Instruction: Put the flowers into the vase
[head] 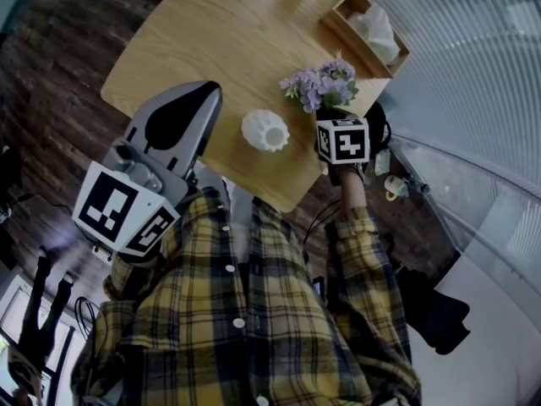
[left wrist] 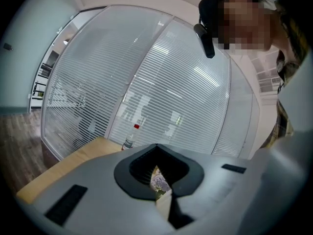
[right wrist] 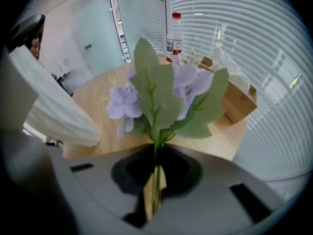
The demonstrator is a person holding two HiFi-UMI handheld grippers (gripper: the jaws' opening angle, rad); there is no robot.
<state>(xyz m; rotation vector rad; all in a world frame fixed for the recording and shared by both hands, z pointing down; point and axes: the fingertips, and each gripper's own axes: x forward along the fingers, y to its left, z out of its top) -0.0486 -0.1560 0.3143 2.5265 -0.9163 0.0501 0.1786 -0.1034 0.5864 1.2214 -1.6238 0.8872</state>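
- Right gripper (right wrist: 155,190) had its jaws pressed together on the thin green stems of the flowers (right wrist: 161,89). It gripped them low down, with the purple blooms and broad leaves fanning out beyond the jaws.
- Left gripper (head: 205,93) hovered over the near left part of the table (head: 211,32). Its jaws were brought together with nothing between them, and only a sliver of the scene showed through the notch where they met.
- From the head view, the bunch sat near the table's near right edge, just beside the vase (head: 265,130) on its right, and not in it.
- That white ribbed vase stood upright on the wood between the two grippers, and its mouth looked empty.
- Judged from this, the grasp was made and nothing more. The stems had yet to be carried over the vase's mouth, lowered in and let go.
- Whether the stem ends had cleared the tabletop could not be made out.
- A wooden box (head: 365,34) holding tissue and a bottle (right wrist: 174,31) stood at the far side, well apart from the short path between bunch and vase.
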